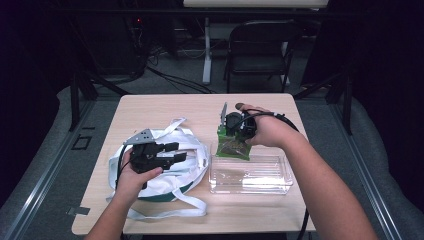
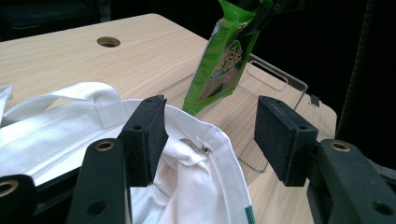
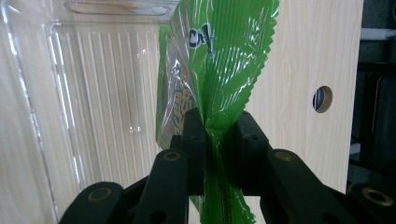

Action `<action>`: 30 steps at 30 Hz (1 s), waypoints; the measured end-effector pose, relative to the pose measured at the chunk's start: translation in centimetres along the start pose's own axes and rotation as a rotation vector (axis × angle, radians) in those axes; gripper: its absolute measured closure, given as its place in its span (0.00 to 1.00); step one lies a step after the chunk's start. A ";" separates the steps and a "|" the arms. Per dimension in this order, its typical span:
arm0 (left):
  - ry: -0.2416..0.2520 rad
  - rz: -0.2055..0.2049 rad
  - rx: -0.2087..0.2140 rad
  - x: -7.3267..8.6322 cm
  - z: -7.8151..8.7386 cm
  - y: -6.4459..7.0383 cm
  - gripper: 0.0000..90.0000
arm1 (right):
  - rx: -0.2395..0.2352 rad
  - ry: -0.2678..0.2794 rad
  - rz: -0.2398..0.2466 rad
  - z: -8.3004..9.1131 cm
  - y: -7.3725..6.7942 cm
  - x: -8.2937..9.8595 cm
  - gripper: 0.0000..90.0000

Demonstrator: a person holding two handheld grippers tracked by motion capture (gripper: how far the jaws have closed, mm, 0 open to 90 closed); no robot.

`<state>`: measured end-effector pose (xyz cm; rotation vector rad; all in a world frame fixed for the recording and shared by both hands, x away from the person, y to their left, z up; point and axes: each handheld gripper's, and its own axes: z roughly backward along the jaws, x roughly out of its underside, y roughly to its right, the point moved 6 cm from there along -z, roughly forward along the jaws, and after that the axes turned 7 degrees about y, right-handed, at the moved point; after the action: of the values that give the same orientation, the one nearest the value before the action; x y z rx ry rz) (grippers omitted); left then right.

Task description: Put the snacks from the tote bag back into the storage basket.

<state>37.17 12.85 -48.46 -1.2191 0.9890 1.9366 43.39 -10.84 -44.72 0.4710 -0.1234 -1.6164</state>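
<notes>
Snack packet [image 3: 219, 88] is hanging pinched by its crimped end in the right hand-held gripper [image 3: 219, 154], whose jaws are clamping the foil, just right of centre in the high view above the clear tray [image 1: 250, 175]. Being light, crinkly and slippery, it is probably best held at that flat seal. Its glossy green wrapper is showing cartoon print. Lower left, the left hand-held gripper [image 2: 210, 140] is hovering with jaws spread over the white bag [image 2: 196, 186] on the desk [image 1: 165, 107].

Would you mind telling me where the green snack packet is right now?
In the high view, the green snack packet hangs right of centre, pinched in the right gripper, at the far edge of the clear plastic tray and right of the white bag.
</notes>
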 end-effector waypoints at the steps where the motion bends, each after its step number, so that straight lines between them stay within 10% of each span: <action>1: 0.000 -0.002 -0.001 0.0 0.0 -0.1 0.48 | 0.003 -0.007 0.006 -0.2 0.0 0.1 0.85; 30: 0.000 0.000 -0.012 0.0 0.2 -0.5 0.48 | 0.048 -0.024 0.071 -3.5 0.3 -0.6 0.85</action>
<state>37.43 13.30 -48.53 -1.2260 0.9786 1.9451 45.00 -9.60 -47.60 0.4791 -0.1948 -1.5525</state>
